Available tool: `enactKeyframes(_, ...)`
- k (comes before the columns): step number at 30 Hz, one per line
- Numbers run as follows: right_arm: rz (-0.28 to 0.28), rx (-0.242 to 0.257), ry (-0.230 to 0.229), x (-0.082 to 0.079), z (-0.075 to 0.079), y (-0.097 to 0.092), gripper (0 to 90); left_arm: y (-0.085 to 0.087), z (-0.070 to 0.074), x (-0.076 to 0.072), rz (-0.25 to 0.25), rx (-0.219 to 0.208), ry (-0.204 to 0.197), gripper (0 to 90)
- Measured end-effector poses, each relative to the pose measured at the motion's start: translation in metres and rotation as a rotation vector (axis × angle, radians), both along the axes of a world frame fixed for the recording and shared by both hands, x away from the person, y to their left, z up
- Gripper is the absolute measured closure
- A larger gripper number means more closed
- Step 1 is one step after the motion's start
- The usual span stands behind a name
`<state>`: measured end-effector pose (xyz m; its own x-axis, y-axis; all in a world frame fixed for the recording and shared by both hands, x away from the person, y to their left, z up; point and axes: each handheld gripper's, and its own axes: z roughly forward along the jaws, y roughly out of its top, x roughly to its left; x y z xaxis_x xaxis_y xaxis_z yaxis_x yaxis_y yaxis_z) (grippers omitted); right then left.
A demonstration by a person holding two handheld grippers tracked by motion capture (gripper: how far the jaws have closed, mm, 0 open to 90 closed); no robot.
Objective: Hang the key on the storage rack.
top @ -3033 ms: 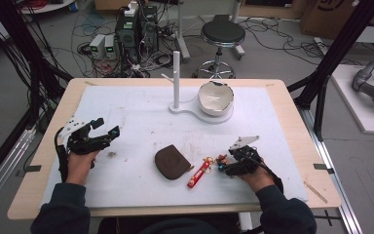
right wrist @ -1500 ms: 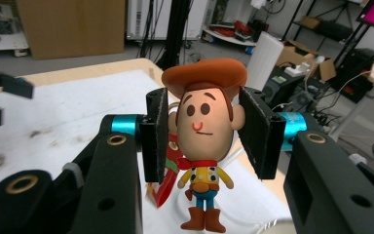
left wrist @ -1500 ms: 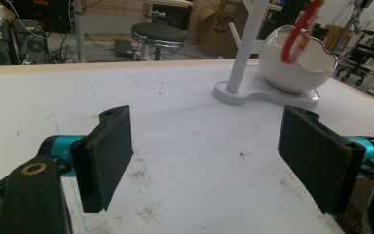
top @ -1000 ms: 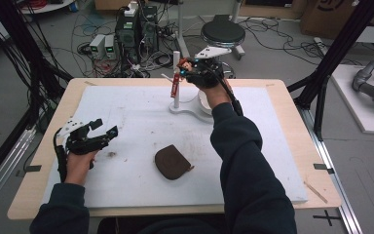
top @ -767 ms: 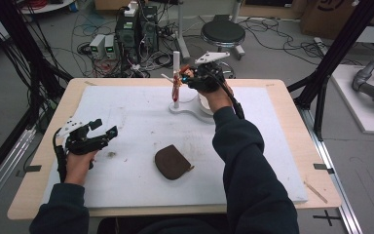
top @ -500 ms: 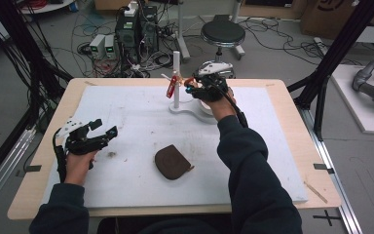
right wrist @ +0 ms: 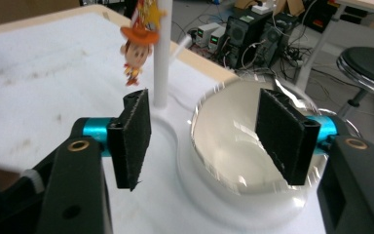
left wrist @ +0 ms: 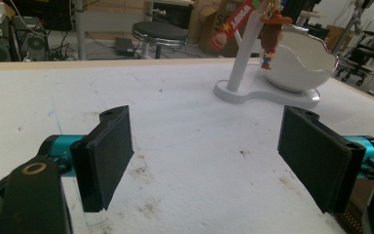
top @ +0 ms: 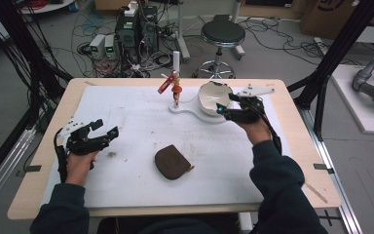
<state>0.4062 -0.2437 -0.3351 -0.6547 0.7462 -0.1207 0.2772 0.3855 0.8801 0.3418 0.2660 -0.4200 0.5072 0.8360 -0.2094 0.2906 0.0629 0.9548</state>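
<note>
**Charm hangs on the post, both grippers empty**

The charm (top: 175, 87) with its red tag (top: 166, 84) hangs from the white post (top: 176, 68), just left of the bowl (top: 210, 97) on the same stand (top: 187, 109). The right gripper (top: 225, 108) hovers over the bowl's near rim, jaws spread, the charm ahead to its left. A brown pouch (top: 171, 162) lies between the hands. The left gripper (top: 105, 135) rests well left of the stand, jaws spread wide, empty.
</note>
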Motion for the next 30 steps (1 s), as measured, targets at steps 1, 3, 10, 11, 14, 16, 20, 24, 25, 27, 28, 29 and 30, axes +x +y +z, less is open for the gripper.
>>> enactKeyframes(1, 0.0, 0.0, 0.0, 0.0, 0.0, 0.0, 33.3, 0.0, 0.001, -0.001, 0.002, 0.002, -0.006, 20.4)
enactKeyframes(3, -0.021, -0.019, -0.007, -0.021, -0.014, -0.021, 28.3, -0.001, 0.004, -0.002, 0.001, 0.002, -0.025, 20.4)
enactKeyframes(10, -0.099, -0.005, 0.08, -0.049, -0.054, -0.057, 21.4, -0.008, 0.01, -0.003, -0.011, 0.004, -0.057, 18.0)
enactKeyframes(11, -0.106, -0.001, 0.09, -0.05, -0.059, -0.061, 21.5, -0.009, 0.012, -0.003, -0.011, 0.011, -0.06, 18.1)
enactKeyframes(14, -0.124, 0.015, 0.117, -0.052, -0.063, -0.068, 21.4, -0.014, 0.015, -0.003, -0.032, 0.007, -0.062, 18.0)
enactKeyframes(16, -0.134, 0.024, 0.107, -0.053, -0.064, -0.071, 21.5, -0.015, 0.014, -0.003, -0.04, 0.008, -0.061, 18.5)
enactKeyframes(20, -0.136, 0.03, 0.11, -0.054, -0.066, -0.07, 21.4, -0.013, 0.012, -0.003, -0.037, -0.017, -0.046, 19.7)
enactKeyframes(24, -0.138, 0.034, 0.104, -0.051, -0.067, -0.068, 21.4, -0.012, 0.009, -0.003, -0.037, -0.016, -0.033, 19.7)
enactKeyframes(25, -0.141, 0.036, 0.106, -0.051, -0.067, -0.067, 21.4, -0.012, 0.009, -0.003, -0.037, -0.016, -0.033, 19.7)
enactKeyframes(27, -0.134, 0.031, 0.113, -0.051, -0.068, -0.065, 21.5, -0.012, 0.008, -0.003, -0.032, -0.012, -0.029, 19.7)
enactKeyframes(28, -0.134, 0.031, 0.113, -0.051, -0.068, -0.065, 21.5, -0.012, 0.008, -0.003, -0.032, -0.012, -0.029, 19.7)
enactKeyframes(29, -0.129, 0.032, 0.109, -0.051, -0.068, -0.065, 21.5, -0.013, 0.008, -0.004, -0.033, -0.01, -0.032, 19.7)
enactKeyframes(30, -0.126, 0.04, 0.108, -0.053, -0.067, -0.065, 21.5, -0.013, 0.009, -0.004, -0.034, -0.009, -0.034, 19.9)
